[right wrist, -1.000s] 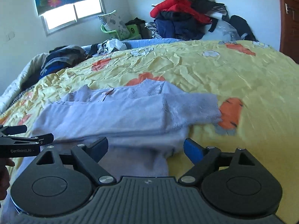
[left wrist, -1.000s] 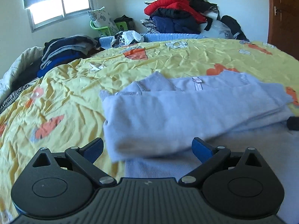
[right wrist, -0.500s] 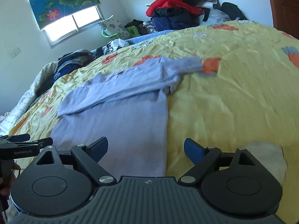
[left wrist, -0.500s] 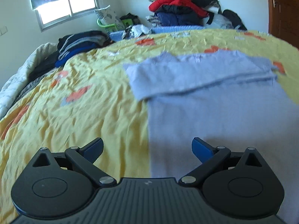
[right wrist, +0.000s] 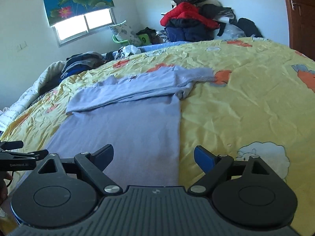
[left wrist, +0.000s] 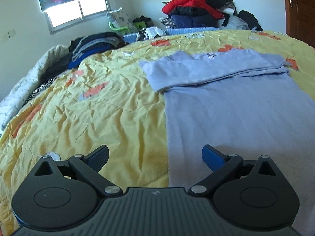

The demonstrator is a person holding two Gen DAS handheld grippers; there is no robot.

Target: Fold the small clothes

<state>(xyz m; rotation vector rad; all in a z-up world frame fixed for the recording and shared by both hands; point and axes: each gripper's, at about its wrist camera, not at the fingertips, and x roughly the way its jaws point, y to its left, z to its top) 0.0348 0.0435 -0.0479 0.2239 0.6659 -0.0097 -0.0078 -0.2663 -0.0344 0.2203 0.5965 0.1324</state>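
Note:
A pale lavender long-sleeved top (left wrist: pixel 232 106) (right wrist: pixel 126 122) lies flat on the yellow bedspread (left wrist: pixel 88 114), its sleeves folded across the chest at the far end. My left gripper (left wrist: pixel 155 157) is open over the top's near left edge, one finger over the bedspread, the other over the fabric, nothing between the jaws. My right gripper (right wrist: pixel 153 156) is open over the near right edge, likewise holding nothing. In the right wrist view, the left gripper's black frame (right wrist: pixel 17 157) shows at the far left with a bit of a hand below it.
Folded dark clothes (left wrist: pixel 92 43) are stacked at the bed's far left corner. A heap of red, navy and black garments (left wrist: pixel 195 9) rises behind the bed against the wall. A wooden door (right wrist: pixel 301 13) stands at the right. A window (left wrist: pixel 76 9) is at the back left.
Both grippers have drawn back toward the near hem of the top; the folded sleeves now lie farther away. Both stayed open throughout.

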